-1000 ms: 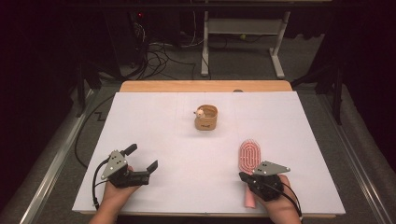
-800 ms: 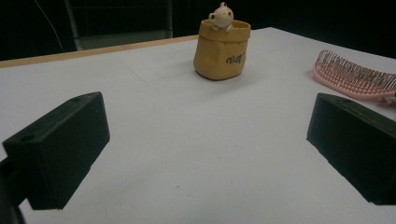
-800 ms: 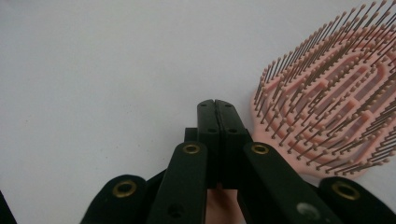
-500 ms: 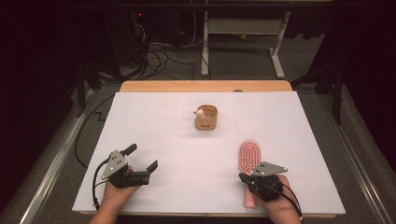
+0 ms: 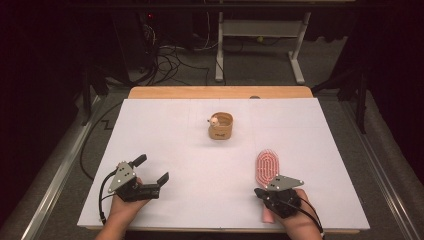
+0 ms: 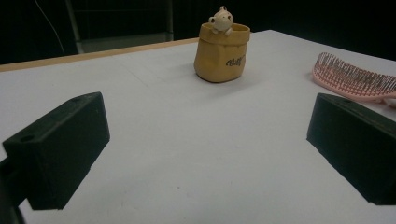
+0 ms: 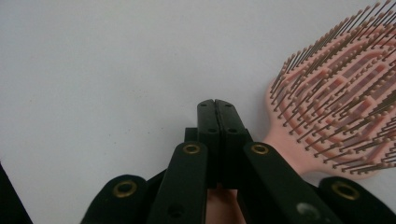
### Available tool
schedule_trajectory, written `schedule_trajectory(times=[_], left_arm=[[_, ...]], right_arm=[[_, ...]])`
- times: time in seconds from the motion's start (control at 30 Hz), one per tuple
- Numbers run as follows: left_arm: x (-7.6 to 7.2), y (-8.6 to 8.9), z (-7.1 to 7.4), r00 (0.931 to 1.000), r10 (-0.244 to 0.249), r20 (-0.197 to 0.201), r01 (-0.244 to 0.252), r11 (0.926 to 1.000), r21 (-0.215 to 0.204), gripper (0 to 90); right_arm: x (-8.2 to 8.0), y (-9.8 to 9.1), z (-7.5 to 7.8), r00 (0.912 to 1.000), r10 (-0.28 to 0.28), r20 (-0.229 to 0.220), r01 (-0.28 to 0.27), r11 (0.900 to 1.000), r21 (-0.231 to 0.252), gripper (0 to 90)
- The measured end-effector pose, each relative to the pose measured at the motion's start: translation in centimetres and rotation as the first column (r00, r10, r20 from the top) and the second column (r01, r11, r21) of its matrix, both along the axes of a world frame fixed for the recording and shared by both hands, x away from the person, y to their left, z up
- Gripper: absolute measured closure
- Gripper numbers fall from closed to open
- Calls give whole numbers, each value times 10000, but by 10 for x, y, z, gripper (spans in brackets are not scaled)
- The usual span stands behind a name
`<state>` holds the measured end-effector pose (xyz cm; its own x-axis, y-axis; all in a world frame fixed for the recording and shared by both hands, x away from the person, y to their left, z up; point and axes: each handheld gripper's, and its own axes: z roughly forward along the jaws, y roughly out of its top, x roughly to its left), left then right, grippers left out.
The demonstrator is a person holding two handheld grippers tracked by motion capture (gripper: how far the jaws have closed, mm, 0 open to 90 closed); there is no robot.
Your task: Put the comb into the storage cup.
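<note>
A pink hairbrush point(image 5: 268, 167) lies bristles up near the front right of the white table cover point(image 5: 180, 150). My right gripper point(image 5: 259, 192) is shut, its jaws pressed together with nothing between them, just left of the brush head point(image 7: 341, 126). The pink handle point(image 7: 215, 205) runs underneath my right gripper point(image 7: 215, 105). A tan pouch point(image 5: 220, 126) with a small bear figure point(image 5: 214, 120) on its rim stands upright at mid-table. My left gripper point(image 5: 151, 169) rests at the front left, open and holding nothing. In its view point(image 6: 205, 154) the pouch point(image 6: 222, 53) is straight ahead and the brush point(image 6: 350, 77) to the right.
A wooden table edge point(image 5: 220, 92) shows beyond the white cover. Behind it are a white metal stand point(image 5: 260, 35) and loose cables point(image 5: 170, 60) on the dark floor. A metal rail point(image 5: 55, 175) runs along the left side.
</note>
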<state>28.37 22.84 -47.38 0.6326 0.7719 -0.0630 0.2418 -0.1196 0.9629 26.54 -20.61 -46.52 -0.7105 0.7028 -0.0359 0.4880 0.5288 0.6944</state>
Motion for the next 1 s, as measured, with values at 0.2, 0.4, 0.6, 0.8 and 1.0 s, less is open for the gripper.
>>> schedule_trajectory(times=[0.2, 0.4, 0.6, 0.8, 1.0], left_arm=[[1, 1, 0, 9999, 64, -79, -64, 10000, -5, 0], [0, 1, 1, 10000, 31, -24, -31, 10000, 22, 0], [1, 2, 1, 10000, 83, -39, -83, 10000, -2, 0], [1, 3, 1, 9999, 94, -69, -94, 10000, -15, 0], [1, 2, 0, 9999, 18, -111, -17, 9999, 108, 0]], right_arm=[[-1, -1, 1, 10000, 30, 42, -29, 9999, -97, 900], [-2, -6, 2, 10000, -18, 75, 20, 9997, -233, 900], [-3, -16, 4, 9999, -93, 48, 95, 9994, -328, 900], [-3, -21, 5, 9997, -203, 97, 208, 9988, -451, 900], [-2, -30, 6, 9994, -330, 78, 334, 9978, -573, 900]])
